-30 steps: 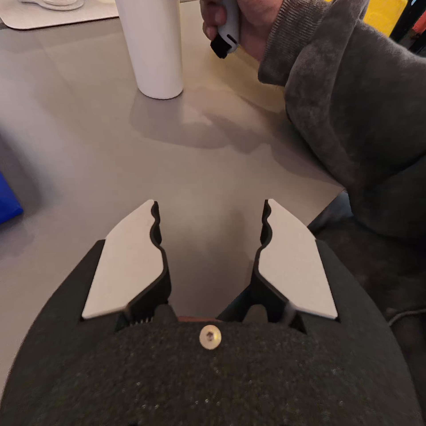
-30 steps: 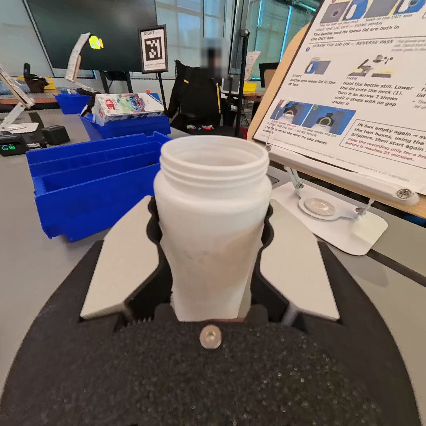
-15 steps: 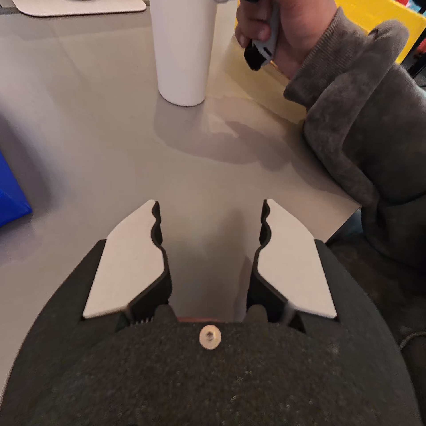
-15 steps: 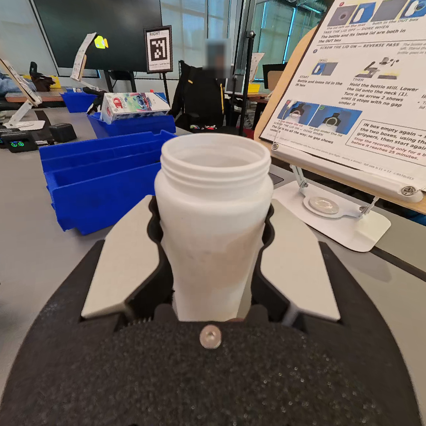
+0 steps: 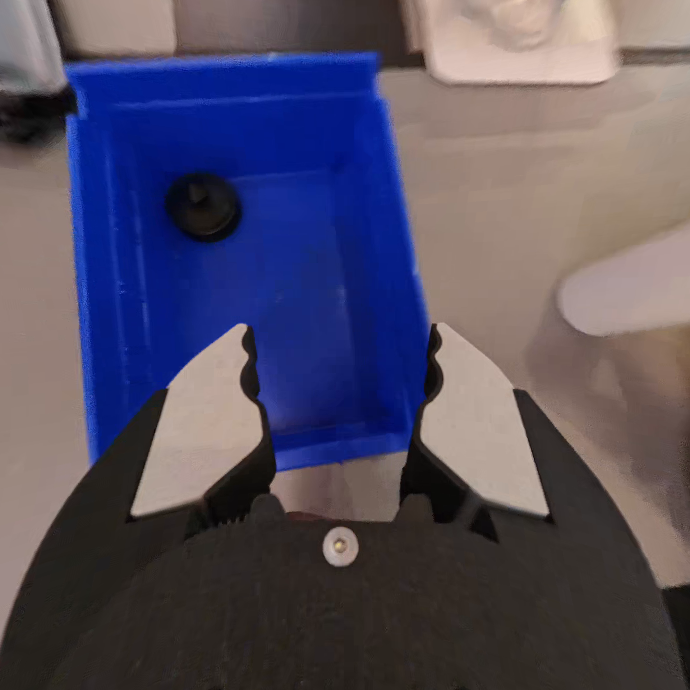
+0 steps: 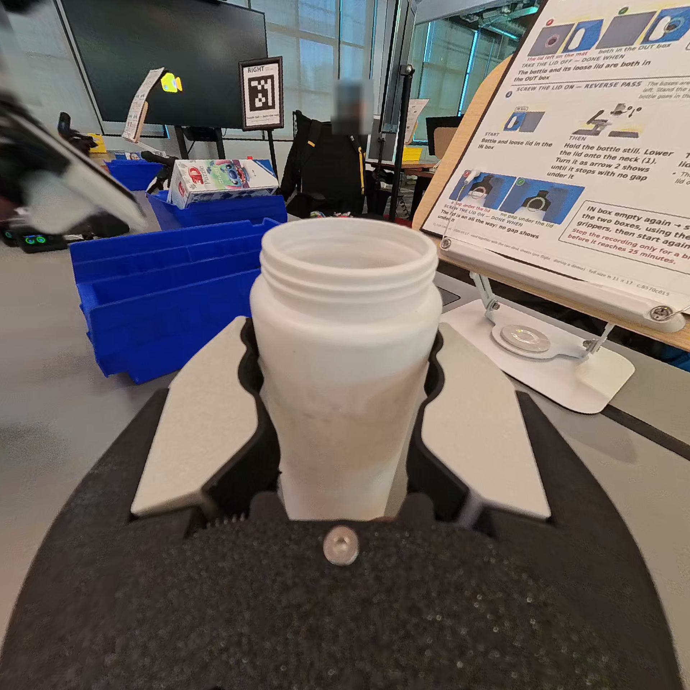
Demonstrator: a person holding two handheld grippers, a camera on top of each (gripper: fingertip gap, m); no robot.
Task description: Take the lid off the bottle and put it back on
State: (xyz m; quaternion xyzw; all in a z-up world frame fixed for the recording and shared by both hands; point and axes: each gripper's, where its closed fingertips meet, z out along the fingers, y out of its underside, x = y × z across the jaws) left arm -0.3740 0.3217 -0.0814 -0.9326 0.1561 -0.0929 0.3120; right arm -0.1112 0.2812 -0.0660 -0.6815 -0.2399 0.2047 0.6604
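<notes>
My right gripper (image 6: pixel 343 336) is shut on a white bottle (image 6: pixel 345 336), which stands upright on the grey table with its threaded neck open and no lid on it. A black lid (image 5: pixel 203 209) lies in the far left of a blue bin (image 5: pixel 395 224). My left gripper (image 5: pixel 339 332) is open and empty, held above the near end of that bin. It also shows as a blur at the left edge of the right wrist view (image 6: pixel 56 186). The bottle appears as a white blur at the right of the left wrist view (image 5: pixel 627 287).
A blue bin (image 6: pixel 164 298) stands left of the bottle, with more blue bins and a puzzle box (image 6: pixel 220 179) behind. An instruction board on a white stand (image 6: pixel 560 358) is at the right. A person sits in the background.
My left gripper has swung left from the bare table by the bottle to above the blue bin with the lid. The right gripper still holds the bottle in place.
</notes>
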